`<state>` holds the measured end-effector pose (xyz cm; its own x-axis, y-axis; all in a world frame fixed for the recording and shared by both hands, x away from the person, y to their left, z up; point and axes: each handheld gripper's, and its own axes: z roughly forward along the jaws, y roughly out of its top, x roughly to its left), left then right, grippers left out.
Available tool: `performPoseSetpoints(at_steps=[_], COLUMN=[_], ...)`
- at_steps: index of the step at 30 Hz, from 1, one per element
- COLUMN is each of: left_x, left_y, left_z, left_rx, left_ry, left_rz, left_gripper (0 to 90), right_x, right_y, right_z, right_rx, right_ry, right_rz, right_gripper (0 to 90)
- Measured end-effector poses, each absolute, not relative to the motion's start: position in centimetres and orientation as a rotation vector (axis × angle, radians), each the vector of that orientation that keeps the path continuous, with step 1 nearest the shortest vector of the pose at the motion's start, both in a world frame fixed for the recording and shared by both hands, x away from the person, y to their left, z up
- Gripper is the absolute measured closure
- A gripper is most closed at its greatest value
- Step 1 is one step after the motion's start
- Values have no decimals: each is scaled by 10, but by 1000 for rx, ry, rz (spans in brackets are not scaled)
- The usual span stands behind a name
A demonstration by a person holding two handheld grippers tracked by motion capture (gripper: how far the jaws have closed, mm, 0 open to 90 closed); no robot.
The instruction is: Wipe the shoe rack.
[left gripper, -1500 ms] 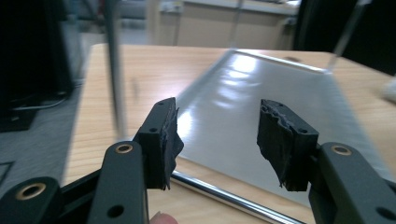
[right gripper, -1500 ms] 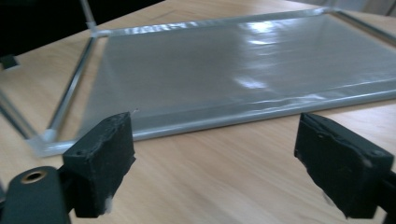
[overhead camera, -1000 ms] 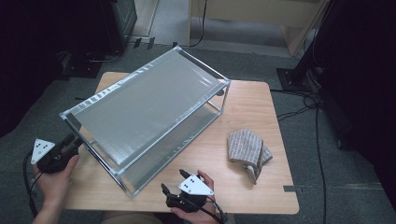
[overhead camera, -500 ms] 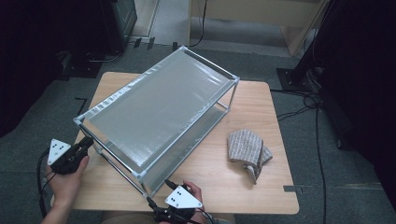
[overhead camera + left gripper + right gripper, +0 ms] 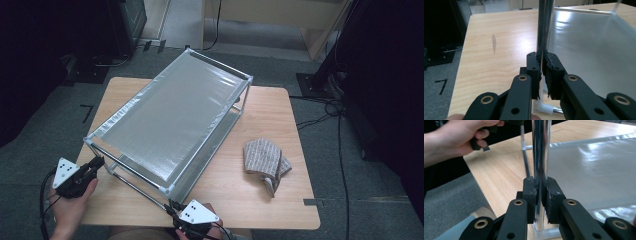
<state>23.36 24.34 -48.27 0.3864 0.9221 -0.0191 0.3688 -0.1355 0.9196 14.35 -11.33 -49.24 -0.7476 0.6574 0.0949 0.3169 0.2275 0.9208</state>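
The left gripper is clamped on a corner post of the two-tier metal rack; the right gripper is clamped on the neighbouring post; the shelves stretch away beyond both claws. Uneven pulling could twist or tip the rack, since the smooth posts may slip; no writing can be read.
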Motion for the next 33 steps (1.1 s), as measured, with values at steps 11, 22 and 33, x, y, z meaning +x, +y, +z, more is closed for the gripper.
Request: performPoseSetpoints(at_steps=[11, 22, 33], left_x=[190, 156, 149], left_y=[254, 262, 288], left_z=[-481, -483, -478], left_rx=[1731, 1757, 1532], left_ry=[1108, 1035, 852], left_rz=[683, 636, 509], left_gripper=[826, 824, 353], right_x=[157, 162, 167], right_y=[-136, -144, -179], right_z=[-495, -495, -484], right_rx=[912, 917, 965], right_ry=[2156, 2148, 2139], right_rz=[1513, 1499, 1503], right_gripper=[817, 816, 319])
